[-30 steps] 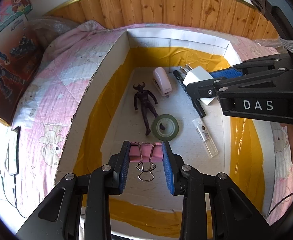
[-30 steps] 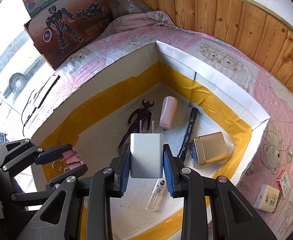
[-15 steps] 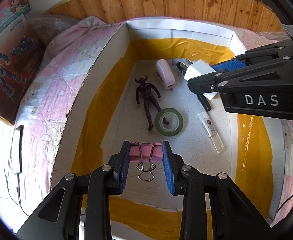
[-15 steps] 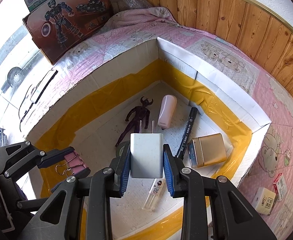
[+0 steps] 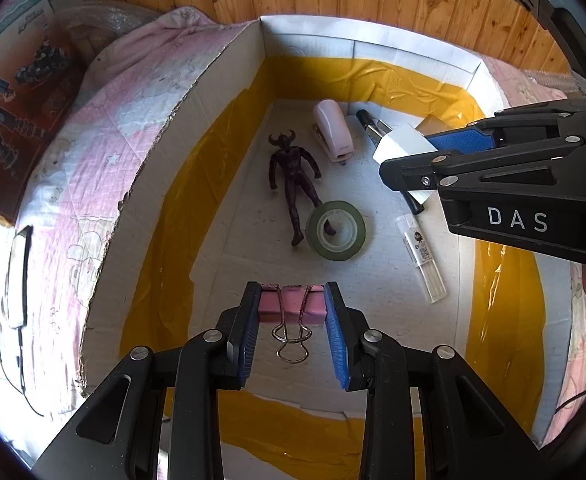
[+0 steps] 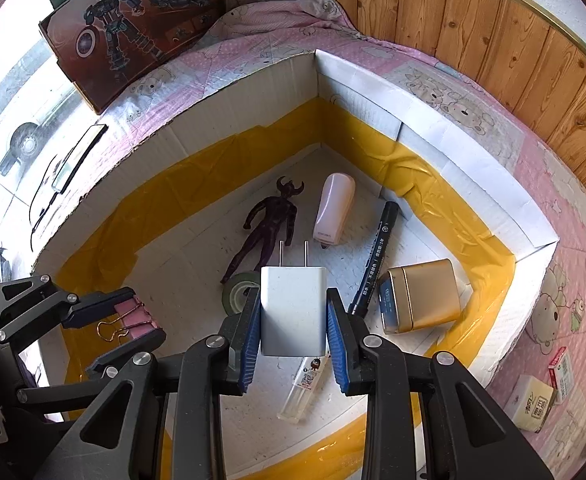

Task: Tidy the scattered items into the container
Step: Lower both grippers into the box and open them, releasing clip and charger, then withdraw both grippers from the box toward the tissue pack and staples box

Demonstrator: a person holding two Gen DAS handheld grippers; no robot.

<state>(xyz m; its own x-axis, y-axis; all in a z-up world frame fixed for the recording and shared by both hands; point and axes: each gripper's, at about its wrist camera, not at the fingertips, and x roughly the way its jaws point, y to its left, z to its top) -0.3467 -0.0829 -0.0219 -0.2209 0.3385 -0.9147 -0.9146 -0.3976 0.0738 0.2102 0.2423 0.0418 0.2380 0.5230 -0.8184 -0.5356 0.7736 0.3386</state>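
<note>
Left gripper (image 5: 292, 307): its blue pads press on both ends of a pink binder clip (image 5: 292, 309), with the clip's wire handles pointing back toward the camera. It hangs above the near end of the box floor.
Right gripper (image 6: 293, 314): its jaws are clamped on the sides of a white charger (image 6: 293, 310), the two metal prongs pointing away from the camera. It hangs over the middle of the box.
Box (image 6: 357, 92): white cardboard with low walls, yellow tape running round the foot of the walls inside; it sits on a pink bedspread (image 6: 445, 92) printed with bears.
Inside the box: a dark horned figure (image 6: 269, 228) lies flat; a green tape roll (image 5: 335, 230) lies around one of its feet; a pale pink stapler (image 6: 333, 210) lies just beside the figure; a black marker (image 6: 375, 258) lies beside the stapler; a gold tin (image 6: 421, 296) lies near the marker's lower end; a clear tube (image 5: 423, 254) lies flat on the floor, apart from the tape roll.
Outside the box: a small cream packet (image 6: 533, 402) and a red-and-white packet (image 6: 561, 368) lie on the bedspread to the right.
Surroundings: a toy robot carton (image 6: 125, 28) leans at the far left; wooden wall panelling (image 6: 473, 20) stands behind the bed.
</note>
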